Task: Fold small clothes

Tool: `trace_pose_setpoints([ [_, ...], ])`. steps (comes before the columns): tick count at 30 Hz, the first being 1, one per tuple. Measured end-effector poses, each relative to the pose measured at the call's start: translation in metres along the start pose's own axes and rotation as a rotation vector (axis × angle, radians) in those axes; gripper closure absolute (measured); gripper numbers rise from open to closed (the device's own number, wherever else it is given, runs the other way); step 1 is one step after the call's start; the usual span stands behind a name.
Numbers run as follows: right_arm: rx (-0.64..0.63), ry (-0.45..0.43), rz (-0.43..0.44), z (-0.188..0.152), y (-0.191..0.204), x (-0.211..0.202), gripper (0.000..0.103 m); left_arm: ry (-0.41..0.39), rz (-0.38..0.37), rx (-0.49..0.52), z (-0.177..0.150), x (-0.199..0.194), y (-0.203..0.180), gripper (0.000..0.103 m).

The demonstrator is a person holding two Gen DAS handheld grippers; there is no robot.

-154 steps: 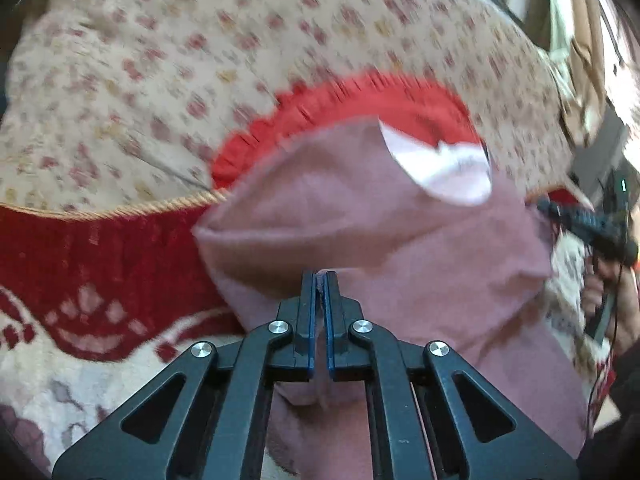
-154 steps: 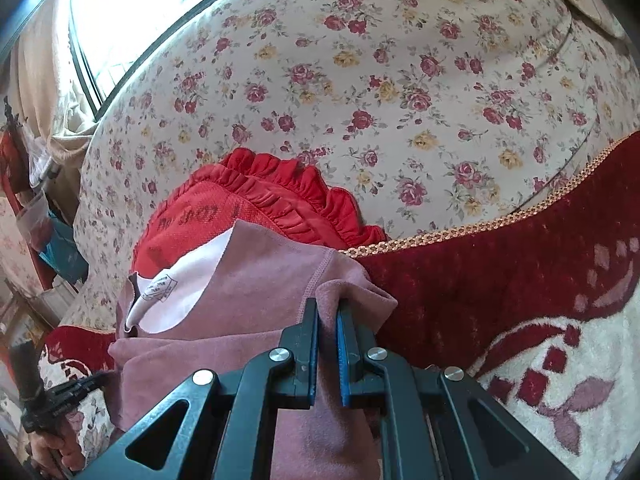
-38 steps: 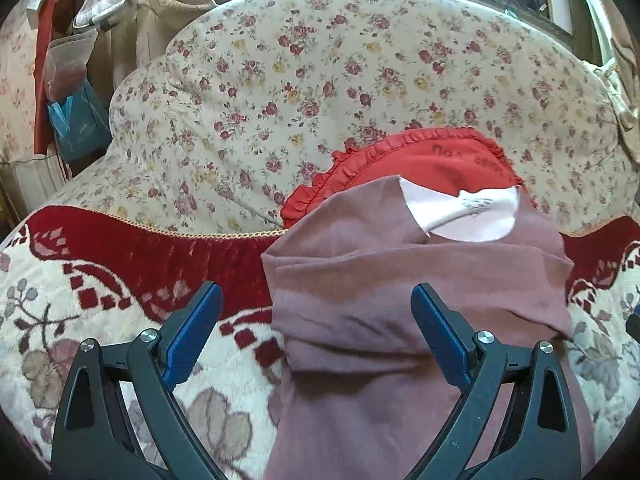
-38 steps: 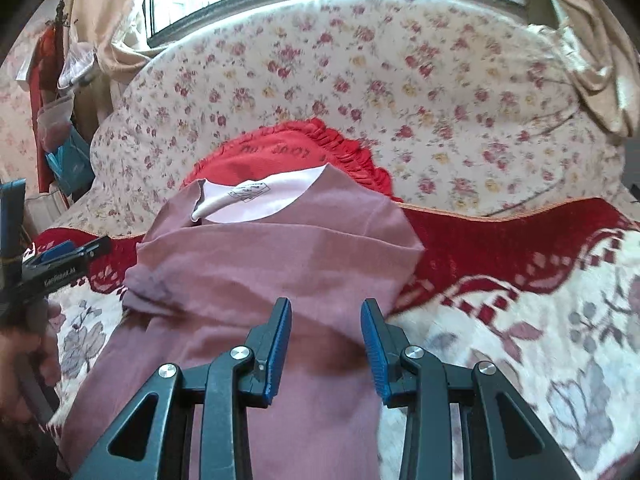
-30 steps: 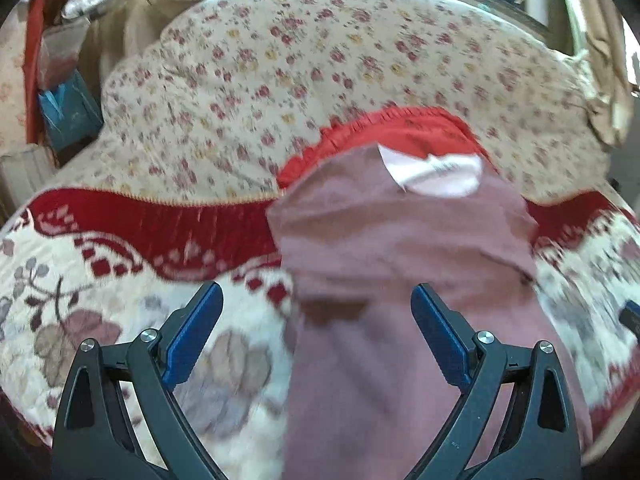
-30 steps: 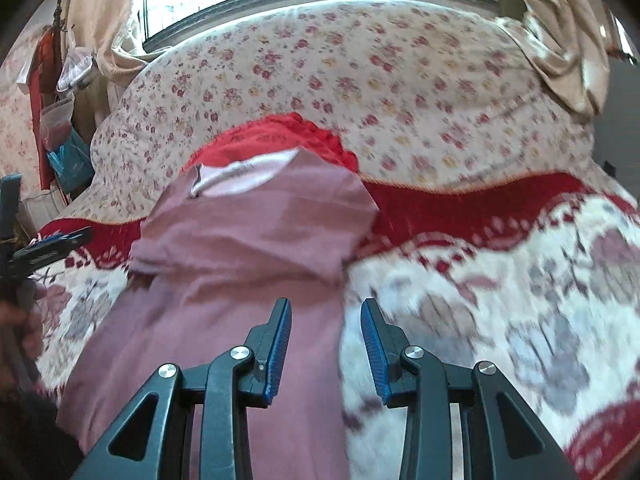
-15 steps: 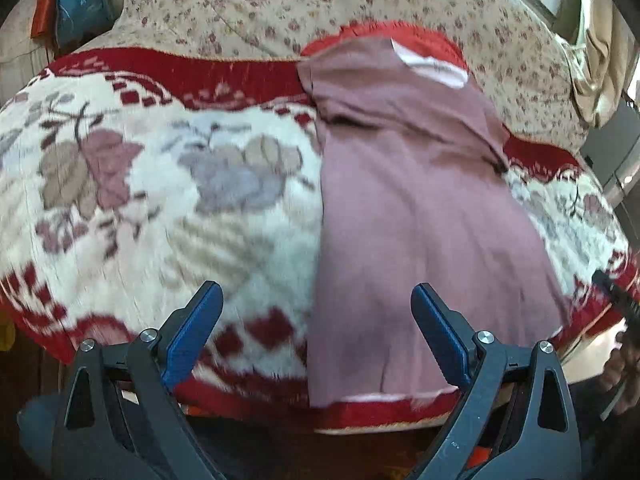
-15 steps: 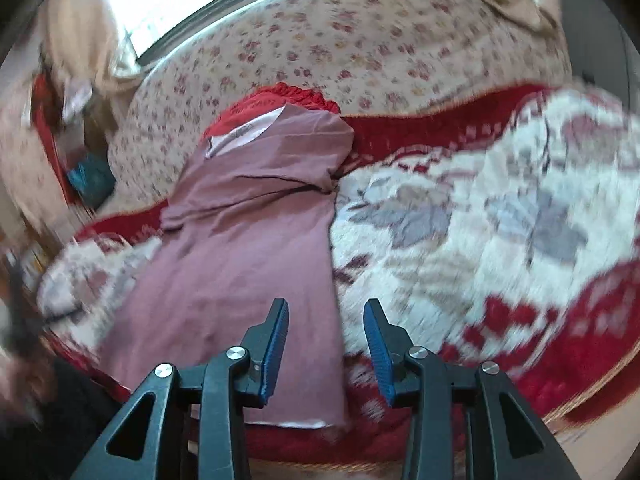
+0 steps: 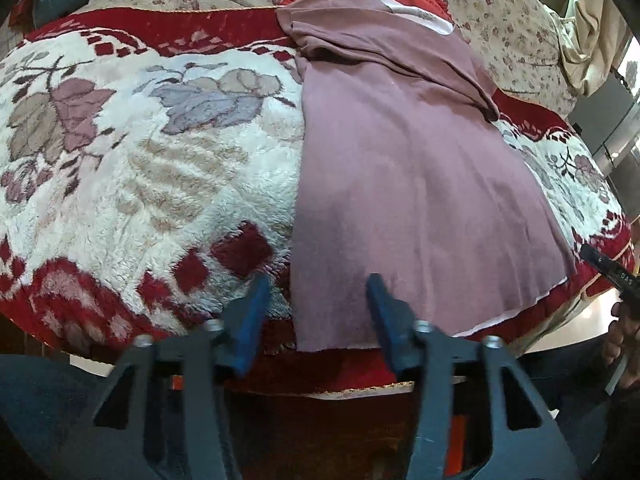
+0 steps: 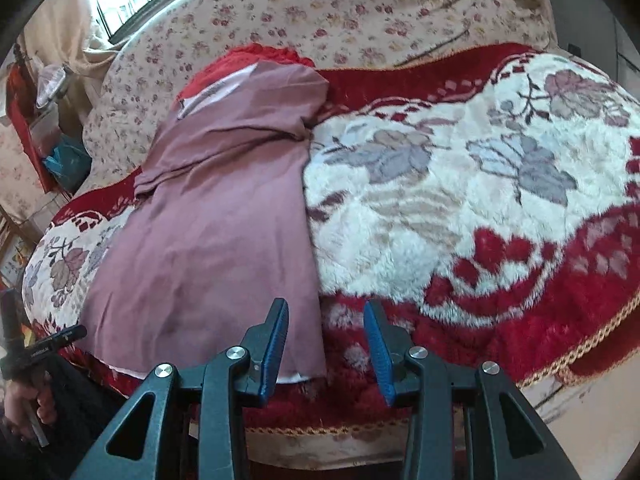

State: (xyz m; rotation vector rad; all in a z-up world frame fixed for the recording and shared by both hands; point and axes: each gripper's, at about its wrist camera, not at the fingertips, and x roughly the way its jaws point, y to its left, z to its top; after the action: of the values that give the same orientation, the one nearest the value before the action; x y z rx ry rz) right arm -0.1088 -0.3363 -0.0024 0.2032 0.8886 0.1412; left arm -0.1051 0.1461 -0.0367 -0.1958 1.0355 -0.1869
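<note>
A mauve garment (image 9: 404,168) lies flat lengthwise on the sofa seat, its sleeves folded in across the top and its white neck lining (image 9: 416,12) at the far end. Its hem hangs at the seat's front edge. My left gripper (image 9: 316,300) is open and empty, hovering over the hem's left corner. In the right wrist view the garment (image 10: 216,216) lies left of centre. My right gripper (image 10: 326,328) is open and empty over the hem's right corner (image 10: 308,368).
A red and white floral plush blanket (image 9: 132,168) covers the seat (image 10: 460,208). A red frilled cushion (image 10: 256,54) sits behind the garment against the floral sofa back (image 10: 360,4). The other gripper shows at each view's edge (image 9: 612,272) (image 10: 44,346).
Both grippers let go of the folded sleeves, opened and drew back from the collar end to the hem at the seat's front edge. The left jaws have since narrowed.
</note>
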Motion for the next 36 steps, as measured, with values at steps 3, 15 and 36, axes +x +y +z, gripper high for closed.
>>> trace_pose_setpoints([
  [3,0.006,0.026,0.005,-0.004,0.0,0.004,0.066,0.0,0.011,0.008,-0.001,0.0,-0.001,0.092],
  [15,0.062,0.019,0.066,-0.005,-0.008,0.001,0.066,0.071,-0.039,0.0,-0.004,0.007,-0.008,0.092],
  [36,0.005,-0.014,0.177,0.03,0.016,-0.007,0.1,-0.134,-0.112,-0.099,0.054,-0.044,-0.001,0.101],
])
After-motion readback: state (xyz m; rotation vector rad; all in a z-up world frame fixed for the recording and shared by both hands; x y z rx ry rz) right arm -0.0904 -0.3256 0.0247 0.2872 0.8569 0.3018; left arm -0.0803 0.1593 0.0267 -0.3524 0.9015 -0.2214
